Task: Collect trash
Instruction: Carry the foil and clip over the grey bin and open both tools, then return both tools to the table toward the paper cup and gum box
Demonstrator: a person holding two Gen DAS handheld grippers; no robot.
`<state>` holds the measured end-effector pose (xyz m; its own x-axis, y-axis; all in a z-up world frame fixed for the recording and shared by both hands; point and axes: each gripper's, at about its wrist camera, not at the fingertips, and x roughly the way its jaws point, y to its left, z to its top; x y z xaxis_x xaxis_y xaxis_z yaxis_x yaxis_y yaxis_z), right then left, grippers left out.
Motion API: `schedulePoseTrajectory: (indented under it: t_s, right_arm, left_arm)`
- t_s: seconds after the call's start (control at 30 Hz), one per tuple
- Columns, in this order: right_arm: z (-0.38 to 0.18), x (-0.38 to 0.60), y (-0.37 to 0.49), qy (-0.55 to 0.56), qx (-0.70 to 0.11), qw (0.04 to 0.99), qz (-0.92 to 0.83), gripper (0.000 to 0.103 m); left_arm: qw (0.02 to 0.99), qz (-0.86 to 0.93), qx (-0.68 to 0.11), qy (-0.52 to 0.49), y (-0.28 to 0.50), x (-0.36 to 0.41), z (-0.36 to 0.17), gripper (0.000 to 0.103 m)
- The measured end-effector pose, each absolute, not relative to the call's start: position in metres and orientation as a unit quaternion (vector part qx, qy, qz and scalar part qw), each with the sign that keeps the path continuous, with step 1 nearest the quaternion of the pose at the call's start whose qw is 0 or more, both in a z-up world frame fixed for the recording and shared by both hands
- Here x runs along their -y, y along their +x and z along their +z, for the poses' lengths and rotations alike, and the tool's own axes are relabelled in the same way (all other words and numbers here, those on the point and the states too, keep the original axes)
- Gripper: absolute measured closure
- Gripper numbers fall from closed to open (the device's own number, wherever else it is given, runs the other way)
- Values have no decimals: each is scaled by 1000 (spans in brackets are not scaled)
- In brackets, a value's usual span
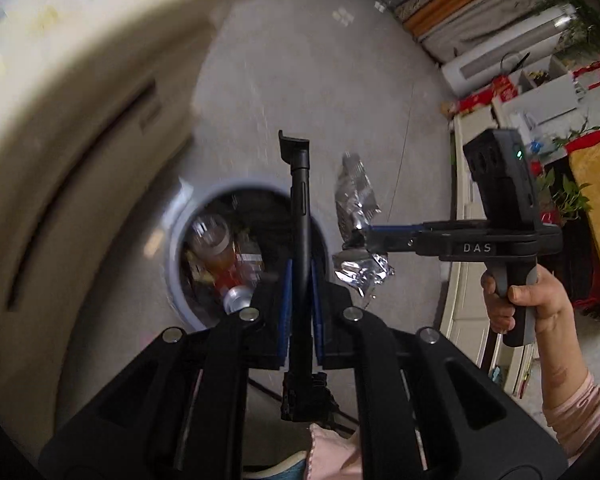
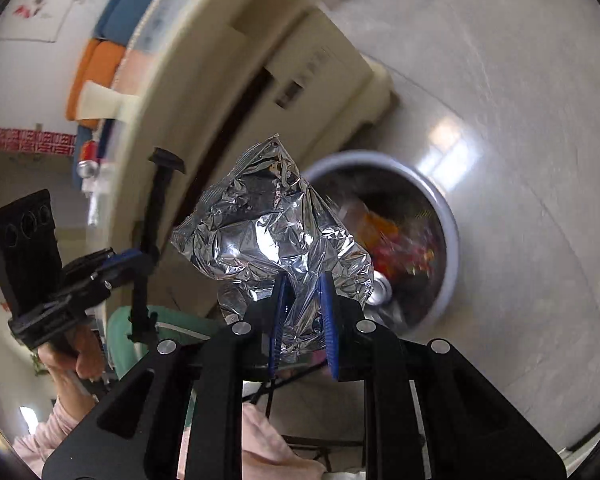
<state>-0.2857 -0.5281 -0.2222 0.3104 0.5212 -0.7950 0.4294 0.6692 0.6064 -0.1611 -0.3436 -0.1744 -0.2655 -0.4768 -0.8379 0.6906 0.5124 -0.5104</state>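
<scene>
My right gripper point(image 2: 302, 280) is shut on a crumpled silver foil bag point(image 2: 272, 228) and holds it in the air, up and left of a round trash bin point(image 2: 448, 236) with a pale blue rim. In the left wrist view the same gripper point(image 1: 362, 236) comes in from the right with the foil bag point(image 1: 356, 204), just right of the bin point(image 1: 176, 264). The bin holds a can, a plastic cup and red and orange wrappers. My left gripper point(image 1: 300, 276) is shut on a long black tool point(image 1: 300, 208) that points forward over the bin; the tool also shows in the right wrist view point(image 2: 156, 216).
A cream-coloured cabinet or sofa side point(image 1: 60, 140) curves along the left of the bin on the grey floor point(image 1: 300, 80). White furniture point(image 1: 468, 280), red decorations and plants point(image 1: 568, 196) stand at the right. A teal item point(image 2: 124, 332) lies low near the left hand.
</scene>
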Motion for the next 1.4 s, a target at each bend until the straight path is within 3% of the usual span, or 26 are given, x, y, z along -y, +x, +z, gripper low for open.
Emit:
schedulePoseTrajectory:
  t_s: [0.3,0.4,0.43,0.47,0.53,0.57,0.67,1.07,1.4]
  right_arm:
    - [-285,524,-286,426,-623,655,27,84]
    - [-300,528,-288,427,-631,647,18,79]
    - [-303,530,-288,431,-632,644,14,76]
    - [-306,532,-288,432,-632,643,9,69]
    - [-311,535,-287,435,-635,638,2,58]
    - [-313,536,-286,436,-637,635,0,49]
    - [-315,538,-283,428,-642,636,-9,39]
    - [-291,547,-280,439,-620,650,1,37]
    - [-209,530,-240,408,-579,703,68,36]
  left_arm:
    - [558,-457,-682,124,-181,375,-252,96]
    - [551,-447,-692,134,-177,379,-267,94]
    - [550,-442,-695,136,-176,380,-272,81]
    - [553,-434,-698,136,-173,381,-277,57]
    - [562,-419,-701,127,-170,380,-280,29]
    - [565,-417,-701,122,-169,379,-280,24]
    - [565,-419,-699,130,-166,379,-280,24]
    - [599,-427,-672,88,-131,347,-231,24]
    - [647,-432,-628,20,-99,293,-149,24]
